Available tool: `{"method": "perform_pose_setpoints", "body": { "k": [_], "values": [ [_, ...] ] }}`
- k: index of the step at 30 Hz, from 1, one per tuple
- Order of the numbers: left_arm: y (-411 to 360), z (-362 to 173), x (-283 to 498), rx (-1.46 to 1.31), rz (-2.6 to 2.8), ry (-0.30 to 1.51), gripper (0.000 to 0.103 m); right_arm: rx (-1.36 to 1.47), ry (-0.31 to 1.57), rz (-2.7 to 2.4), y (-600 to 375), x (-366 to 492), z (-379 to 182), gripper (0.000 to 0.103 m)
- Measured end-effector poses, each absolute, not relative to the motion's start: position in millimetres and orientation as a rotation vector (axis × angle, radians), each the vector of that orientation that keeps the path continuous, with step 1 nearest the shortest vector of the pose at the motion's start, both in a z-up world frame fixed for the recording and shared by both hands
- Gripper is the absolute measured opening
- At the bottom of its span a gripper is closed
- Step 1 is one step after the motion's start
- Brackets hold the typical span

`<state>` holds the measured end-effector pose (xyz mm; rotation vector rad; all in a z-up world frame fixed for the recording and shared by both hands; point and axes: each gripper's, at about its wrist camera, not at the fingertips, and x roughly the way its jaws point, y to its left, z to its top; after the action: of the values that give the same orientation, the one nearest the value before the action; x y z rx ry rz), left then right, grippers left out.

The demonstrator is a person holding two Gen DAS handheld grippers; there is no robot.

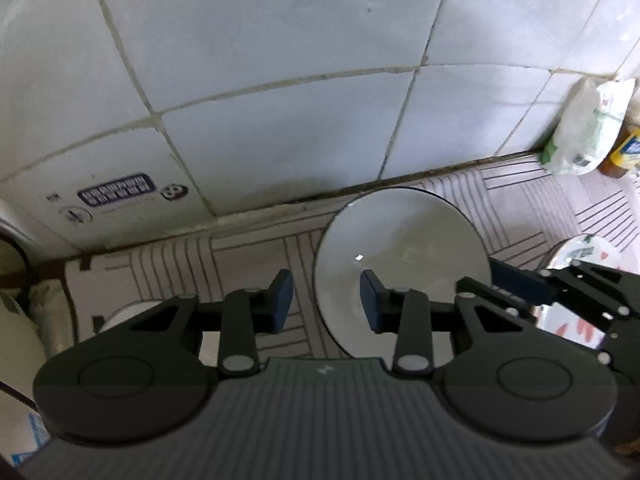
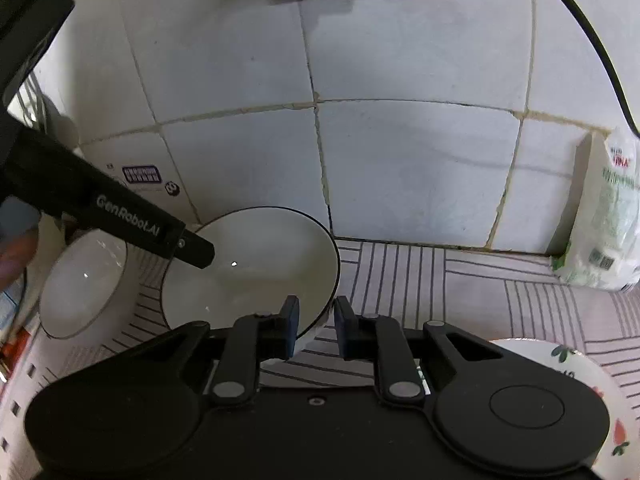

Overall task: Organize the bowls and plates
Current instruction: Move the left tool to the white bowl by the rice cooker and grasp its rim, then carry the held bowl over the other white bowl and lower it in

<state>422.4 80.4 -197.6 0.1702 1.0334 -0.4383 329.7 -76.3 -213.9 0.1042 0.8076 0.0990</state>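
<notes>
1. Fingers of my right gripper (image 2: 314,326) are clamped on the near rim of the white bowl (image 2: 256,268), one pad inside, one outside.
2. Left gripper (image 1: 326,300) straddles the bowl's opposite rim; whether its pads press on it I cannot tell.
3. Bowl sits on the striped bench (image 2: 440,280) against the tiled wall (image 2: 400,160).
4. Second white bowl (image 2: 84,284) lies just beside it; a flowered plate (image 2: 580,380) sits near my right gripper.

Site: home kitchen | Evidence: white tiled wall (image 2: 400,160) with stained grout; counter under striped mat (image 2: 420,280); bowls (image 2: 256,264); food bag (image 2: 608,216); jar (image 1: 626,148)
</notes>
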Motion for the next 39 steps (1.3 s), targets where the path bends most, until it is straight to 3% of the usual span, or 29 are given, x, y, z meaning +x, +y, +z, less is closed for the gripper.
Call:
{"method": "perform_pose_setpoints", "body": {
  "k": [8,26,39],
  "values": [
    [73,-212,418,0.192,-0.443,1.054,0.01,0.195,0.854,0.085,-88,334,-231,0.021],
    [82,-143,342,0.246,-0.388,1.051,0.01,0.356,0.829,0.165,-95,279,-175,0.018],
    [103,-131,265,0.233,-0.406,1.082,0.01,0.338,0.848,0.137,-77,208,-141,0.018]
  ]
}}
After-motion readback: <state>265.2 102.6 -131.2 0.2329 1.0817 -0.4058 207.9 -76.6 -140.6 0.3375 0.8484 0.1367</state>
